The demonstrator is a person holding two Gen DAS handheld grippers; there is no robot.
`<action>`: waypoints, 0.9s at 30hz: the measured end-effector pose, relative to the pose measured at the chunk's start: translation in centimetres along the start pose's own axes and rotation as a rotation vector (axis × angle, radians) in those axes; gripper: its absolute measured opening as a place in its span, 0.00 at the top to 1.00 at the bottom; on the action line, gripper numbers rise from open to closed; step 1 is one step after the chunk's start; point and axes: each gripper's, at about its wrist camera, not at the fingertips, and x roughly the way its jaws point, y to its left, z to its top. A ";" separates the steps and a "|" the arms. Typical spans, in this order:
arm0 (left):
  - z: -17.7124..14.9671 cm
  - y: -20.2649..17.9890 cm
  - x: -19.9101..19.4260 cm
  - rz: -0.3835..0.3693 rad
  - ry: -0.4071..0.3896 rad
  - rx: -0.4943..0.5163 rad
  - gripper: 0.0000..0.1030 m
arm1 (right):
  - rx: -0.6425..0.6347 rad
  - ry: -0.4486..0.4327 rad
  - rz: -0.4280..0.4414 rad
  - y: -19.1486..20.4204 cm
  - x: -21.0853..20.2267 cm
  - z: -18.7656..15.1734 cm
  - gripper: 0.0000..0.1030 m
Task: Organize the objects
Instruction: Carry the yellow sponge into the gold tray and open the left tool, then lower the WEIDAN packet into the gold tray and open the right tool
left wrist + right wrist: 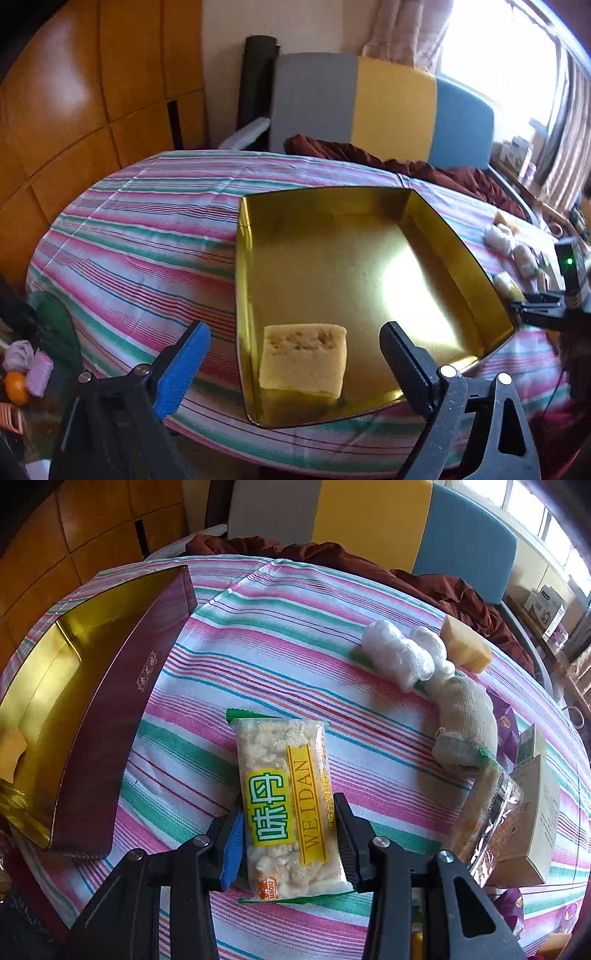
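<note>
A box with a gold inside (454,243) and maroon outer walls (110,716) sits on the striped tablecloth. A yellow sponge block (303,360) lies in its near corner. My left gripper (295,363) is open, its fingers on either side of the sponge above the box's near edge. My right gripper (290,843) is shut on a clear snack packet (288,805) with a yellow-green label, right of the box. Whether the packet is lifted or still on the cloth I cannot tell.
To the right lie two white plastic-wrapped bundles (399,653), another yellow sponge block (467,648), a rolled beige sock (465,720), a clear snack bag (487,812) and a pale carton (539,805). A maroon cloth (424,576) and chair backs are behind.
</note>
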 end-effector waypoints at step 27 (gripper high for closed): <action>-1.2 5.2 -2.9 -0.043 -0.087 -0.155 0.00 | 0.060 -0.083 0.249 12.4 -7.4 9.8 0.58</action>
